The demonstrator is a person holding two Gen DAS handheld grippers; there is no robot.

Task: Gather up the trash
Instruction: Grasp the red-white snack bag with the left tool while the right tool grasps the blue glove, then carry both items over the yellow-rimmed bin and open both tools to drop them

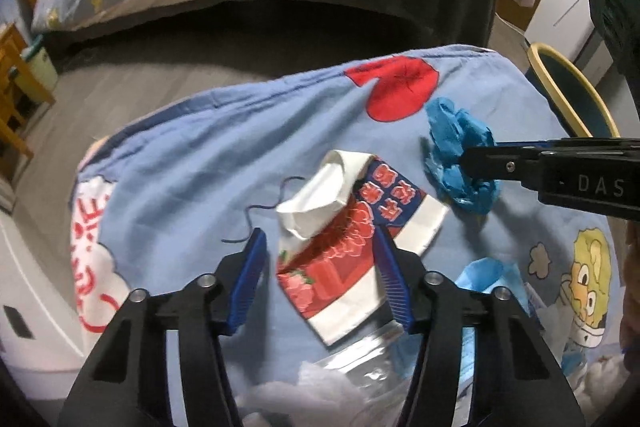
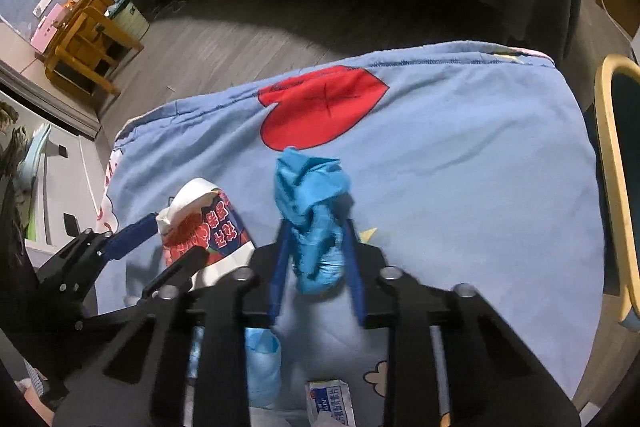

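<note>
On the quilt [image 2: 460,155]: trash, counted.
Cartons: one [image 1: 340,247], between half-spread left gripper [image 1: 320,267] pads.
Blue wads: one [image 2: 316,223], at carton's two o'clock, pinched by right gripper [image 2: 318,267].

Two grippers were in view, the left gripper [image 1: 320,267] and the right gripper [image 2: 316,267]. One crumpled blue glove [image 2: 312,219] and one flattened red-and-white carton [image 1: 344,247] lay on the blue cartoon-print duvet [image 2: 460,167]. One small white printed packet [image 2: 330,401] sat at the near edge. One yellow-rimmed bin [image 2: 612,167] stood beside the bed, and one wooden stool [image 2: 84,43] on the floor.
</note>
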